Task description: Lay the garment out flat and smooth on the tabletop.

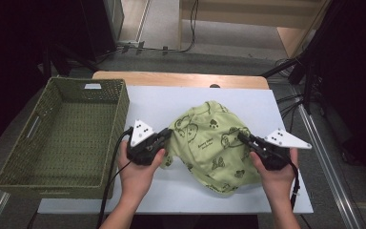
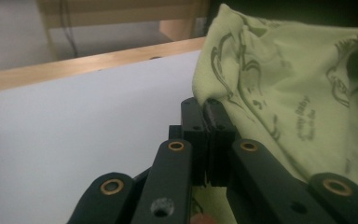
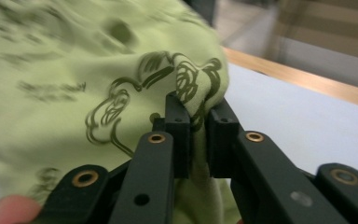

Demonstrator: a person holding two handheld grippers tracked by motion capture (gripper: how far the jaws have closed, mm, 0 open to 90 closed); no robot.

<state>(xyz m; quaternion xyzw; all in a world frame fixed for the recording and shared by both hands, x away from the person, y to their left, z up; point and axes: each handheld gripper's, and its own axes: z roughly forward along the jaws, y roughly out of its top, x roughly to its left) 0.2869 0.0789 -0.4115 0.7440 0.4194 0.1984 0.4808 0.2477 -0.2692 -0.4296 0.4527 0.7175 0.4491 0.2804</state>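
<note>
**A:** Where does the green printed garment (image 1: pixel 212 143) sit relative to the wicker basket (image 1: pixel 62 138)?

**B:** It lies bunched on the white table (image 1: pixel 171 102), just beside the basket's right wall, apart from it. Nothing of it is in the basket.

**A:** And the tongs?

**B:** Both are clenched on cloth. The left gripper (image 1: pixel 164 136) bites the garment's edge nearest the basket; in the left gripper view its jaws stand almost together with a thin fold pinched at their tips (image 2: pixel 208 105). The right gripper (image 1: pixel 243 137) grasps the side farthest from the basket, and the right gripper view shows a thicker tuck of fabric squeezed between its jaws (image 3: pixel 193 100).

**A:** How will it handle?

**B:** I'd judge it light and completely limp. It's thin knit cloth, so it sags and folds wherever it is unsupported. Not fragile, not slippery, though a shallow pinch could creep out under its own drape.

**A:** Best place to hold?

**B:** Opposite edges, as now, so it hangs spread between the two hands instead of balling up. The left pinch looks shallow; a deeper bite on a hem or seam, where the fabric doubles, would be safer. The middle will droop toward the table, so it probably needs height to pass over the basket's rim.
</note>
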